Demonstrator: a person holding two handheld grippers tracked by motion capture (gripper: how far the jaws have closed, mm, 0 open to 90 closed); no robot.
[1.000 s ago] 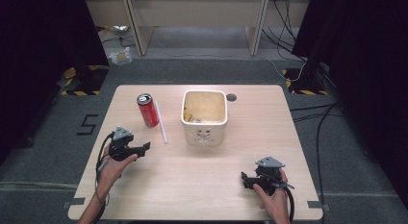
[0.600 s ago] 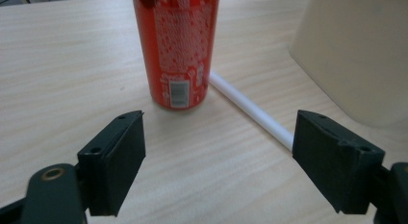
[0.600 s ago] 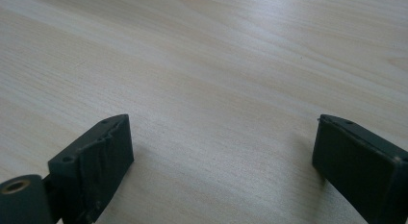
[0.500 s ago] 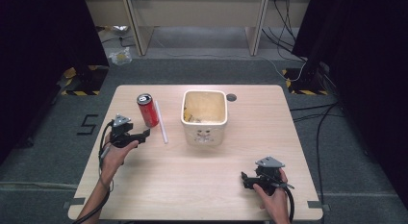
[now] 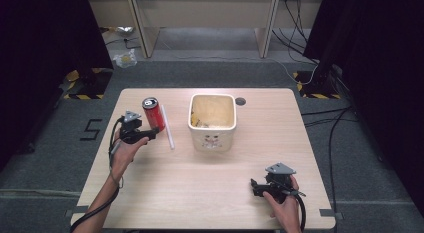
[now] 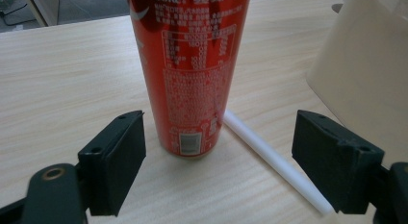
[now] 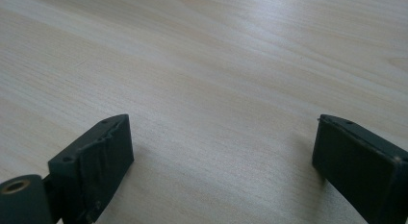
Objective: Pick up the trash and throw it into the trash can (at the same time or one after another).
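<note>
A red cola can (image 5: pixel 152 114) stands upright on the wooden table (image 5: pixel 210 198), left of a cream square bin (image 5: pixel 212 120). A white straw (image 5: pixel 167 127) lies flat between can and bin. My left gripper (image 5: pixel 150 133) is open right in front of the can; in the left gripper view the can (image 6: pixel 192 75) rises just ahead between the wide-apart jaws, not touched, with the straw (image 6: pixel 274 161) running past its right side. My right gripper (image 5: pixel 256 188) rests open near the table's front right, and my right gripper (image 7: pixel 219 161) has bare wood between its jaws.
The bin (image 6: pixel 365 70) stands close to the right of the can and straw. A small dark hole (image 5: pixel 240 100) sits in the tabletop behind the bin. Desk legs, cables and yellow-black floor tape lie beyond the table's far edge.
My left gripper has moved forward and to the right, up to the can. The right gripper has stayed in place.
</note>
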